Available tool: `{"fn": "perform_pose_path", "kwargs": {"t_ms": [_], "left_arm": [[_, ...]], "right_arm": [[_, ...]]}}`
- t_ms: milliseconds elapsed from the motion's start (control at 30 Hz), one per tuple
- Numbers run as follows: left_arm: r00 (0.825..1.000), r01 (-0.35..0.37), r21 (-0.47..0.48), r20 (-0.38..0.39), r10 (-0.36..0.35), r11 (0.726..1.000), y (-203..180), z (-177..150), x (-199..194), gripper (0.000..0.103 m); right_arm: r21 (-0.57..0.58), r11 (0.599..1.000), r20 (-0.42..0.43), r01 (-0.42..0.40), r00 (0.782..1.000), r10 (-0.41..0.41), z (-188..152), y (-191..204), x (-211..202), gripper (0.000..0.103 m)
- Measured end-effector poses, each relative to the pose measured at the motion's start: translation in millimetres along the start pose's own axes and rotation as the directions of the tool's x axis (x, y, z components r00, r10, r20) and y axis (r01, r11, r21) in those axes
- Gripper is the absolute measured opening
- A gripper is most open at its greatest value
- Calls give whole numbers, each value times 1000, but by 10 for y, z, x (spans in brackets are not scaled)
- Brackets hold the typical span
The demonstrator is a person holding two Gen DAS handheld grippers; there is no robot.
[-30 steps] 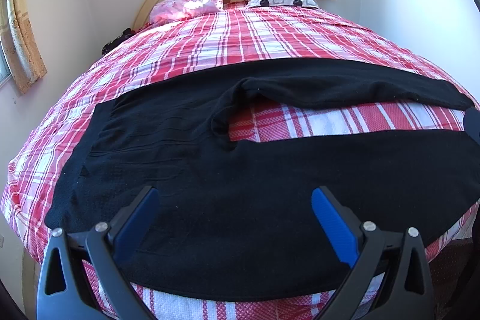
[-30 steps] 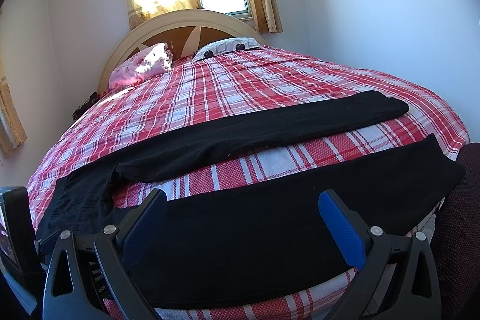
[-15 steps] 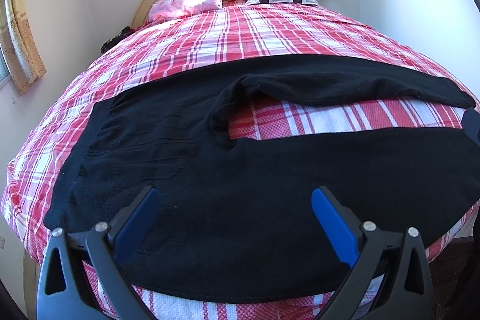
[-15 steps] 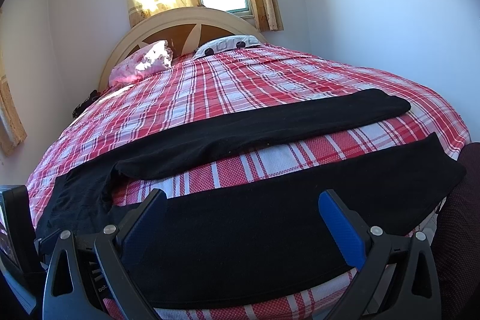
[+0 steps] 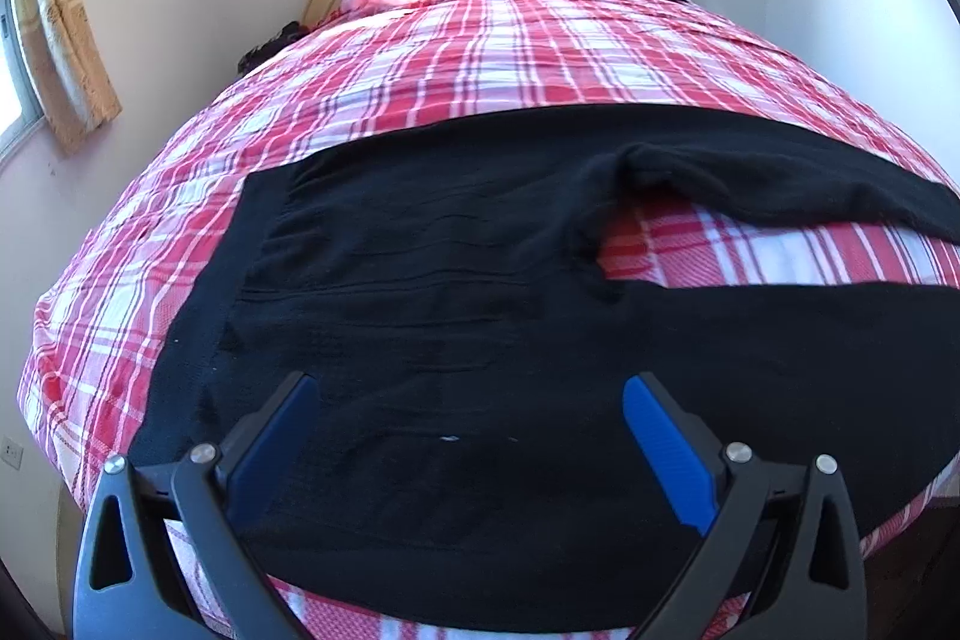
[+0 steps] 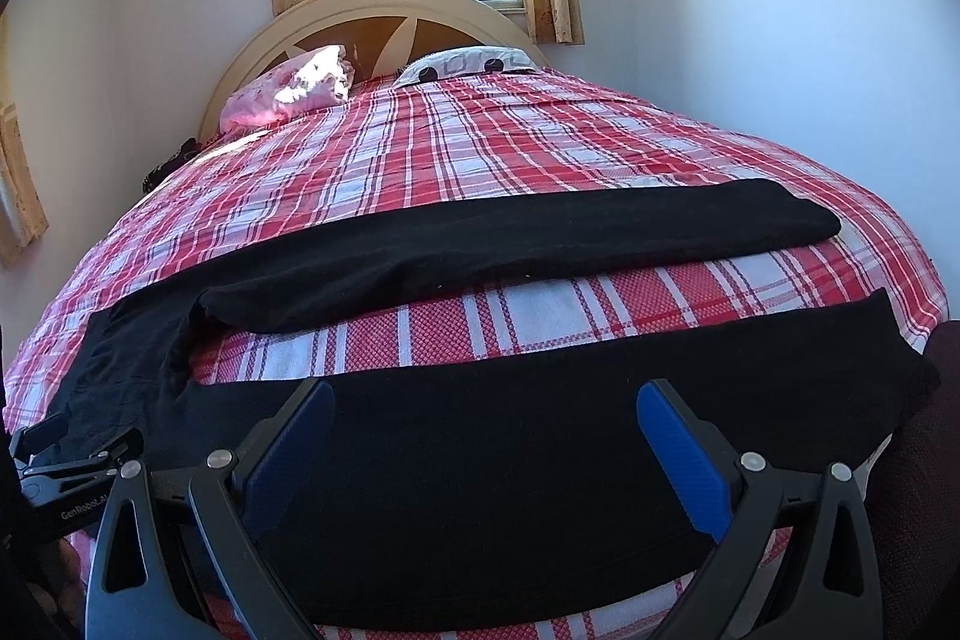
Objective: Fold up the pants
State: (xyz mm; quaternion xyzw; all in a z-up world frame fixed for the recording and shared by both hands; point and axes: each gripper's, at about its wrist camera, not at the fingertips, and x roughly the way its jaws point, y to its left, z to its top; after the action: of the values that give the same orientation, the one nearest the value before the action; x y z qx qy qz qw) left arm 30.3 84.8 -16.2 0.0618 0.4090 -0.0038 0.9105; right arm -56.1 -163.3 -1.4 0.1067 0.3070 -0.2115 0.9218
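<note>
Left claw (image 5: 468,424) spread wide, empty, over waist end of black pants (image 5: 420,292). Right claw (image 6: 483,427) likewise apart, empty, over near leg (image 6: 600,412). Far leg (image 6: 510,244) beyond, plaid bedspread (image 6: 480,142) between. No fold made; whole task left.

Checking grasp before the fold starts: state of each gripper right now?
Left gripper: open, holding nothing, over the black pants.
Right gripper: open, holding nothing, over the near pant leg.
</note>
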Motion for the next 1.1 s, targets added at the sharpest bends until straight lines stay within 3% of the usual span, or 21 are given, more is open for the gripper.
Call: {"fn": "perform_pose_path", "kwargs": {"t_ms": [200, 367, 500, 800, 967, 1100], "left_arm": [[1000, -18, -7, 4, 18, 1000, 201, 213, 78, 103], [1000, -9, -93, -27, 7, 996, 476, 594, 307, 103], [999, -37, -121, -38, 33, 992, 591, 826, 494, 103], [992, -35, -175, -123, 13, 984, 688, 896, 938, 103], [989, -46, -195, -150, 16, 980, 777, 849, 1018, 103], [989, -69, -211, -145, 39, 975, 848, 820, 1058, 103]], "right_arm": [[-23, 998, -18, -66, 998, 65, 171, 66, 133, 102], [-140, 978, -12, -157, 988, 157, 624, 301, 407, 102], [-237, 939, -74, -250, 968, 239, 950, 635, 784, 102], [-366, 820, -298, -440, 890, 345, 1364, 1604, 1772, 100], [-489, 706, -430, -512, 846, 316, 1287, 2165, 2246, 73], [-525, 632, -475, -571, 812, 339, 1227, 2456, 2406, 72]]}}
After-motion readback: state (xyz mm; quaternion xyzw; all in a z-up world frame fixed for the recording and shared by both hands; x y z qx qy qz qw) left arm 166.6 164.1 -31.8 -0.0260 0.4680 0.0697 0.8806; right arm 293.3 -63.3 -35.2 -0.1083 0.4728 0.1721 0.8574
